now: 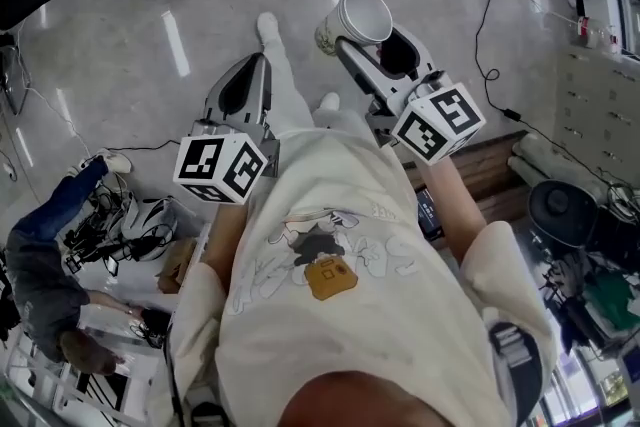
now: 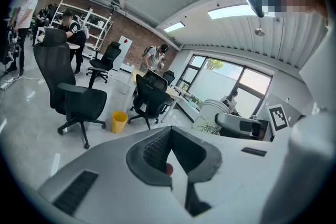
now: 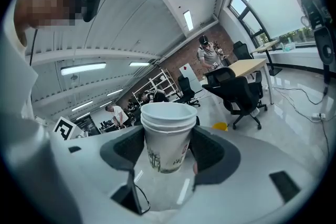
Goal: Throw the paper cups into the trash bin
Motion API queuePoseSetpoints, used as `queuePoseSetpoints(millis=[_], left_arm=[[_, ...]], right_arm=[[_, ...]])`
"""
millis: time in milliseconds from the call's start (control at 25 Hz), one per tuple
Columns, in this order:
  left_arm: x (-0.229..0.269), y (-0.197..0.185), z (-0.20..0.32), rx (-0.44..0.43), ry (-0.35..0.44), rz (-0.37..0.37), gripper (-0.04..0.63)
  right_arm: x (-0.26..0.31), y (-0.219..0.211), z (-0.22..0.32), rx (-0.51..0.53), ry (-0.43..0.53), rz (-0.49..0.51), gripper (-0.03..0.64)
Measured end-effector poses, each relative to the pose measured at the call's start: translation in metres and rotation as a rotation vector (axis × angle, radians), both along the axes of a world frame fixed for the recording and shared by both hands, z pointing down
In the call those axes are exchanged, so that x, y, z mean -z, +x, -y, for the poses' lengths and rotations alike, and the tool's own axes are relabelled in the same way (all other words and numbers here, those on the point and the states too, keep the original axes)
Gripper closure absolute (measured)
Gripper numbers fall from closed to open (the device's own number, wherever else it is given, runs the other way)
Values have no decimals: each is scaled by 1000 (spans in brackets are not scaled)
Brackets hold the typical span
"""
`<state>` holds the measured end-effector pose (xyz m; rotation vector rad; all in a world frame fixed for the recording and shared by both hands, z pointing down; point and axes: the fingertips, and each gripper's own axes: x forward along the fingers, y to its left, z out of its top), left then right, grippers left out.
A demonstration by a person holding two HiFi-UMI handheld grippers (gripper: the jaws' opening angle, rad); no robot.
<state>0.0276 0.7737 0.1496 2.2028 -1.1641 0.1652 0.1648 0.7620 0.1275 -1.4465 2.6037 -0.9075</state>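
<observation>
A stack of white paper cups [image 1: 360,18] with a green print stands upright between the jaws of my right gripper [image 1: 372,50], held over the grey floor. In the right gripper view the cups [image 3: 167,136] fill the gap and both pads press on their sides. My left gripper [image 1: 256,67] hangs lower left of the right one, its jaws together with nothing between them [image 2: 169,153]. From the left gripper view the held cups [image 2: 210,114] show at the right. A small yellow bin [image 2: 118,121] stands on the floor among office chairs, also visible as the yellow bin [image 3: 220,126] in the right gripper view.
Black office chairs [image 2: 71,93] and desks [image 3: 251,65] stand around the yellow bin. Cables [image 1: 492,25] run over the floor at the right. A crouching person [image 1: 45,260] and loose gear [image 1: 140,220] are at my left. Shelving [image 1: 590,105] lines the right side.
</observation>
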Motion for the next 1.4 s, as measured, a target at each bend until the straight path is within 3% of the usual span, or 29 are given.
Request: queuePoseSetpoints(millis=[160, 320, 480, 720, 1040, 1200, 1400], left_arm=[[-4, -11, 107, -22, -17, -15, 589], [15, -51, 202, -57, 7, -38, 589], [23, -86, 269, -60, -1, -43, 589], [25, -100, 359, -43, -8, -78, 589], [19, -82, 477, -20, -7, -58, 589], [12, -63, 550, -20, -23, -47, 589], [1, -34, 649, 4, -59, 36, 589]], right_arm=[[-1, -16, 105, 13, -6, -13, 322], [8, -53, 198, 9, 2, -58, 322], [13, -83, 262, -11, -18, -61, 322], [16, -97, 343, -7, -37, -75, 322], [2, -79, 466, 26, -40, -67, 322], [-8, -75, 540, 117, -22, -129, 322], [-18, -70, 636, 245, -17, -158, 322]])
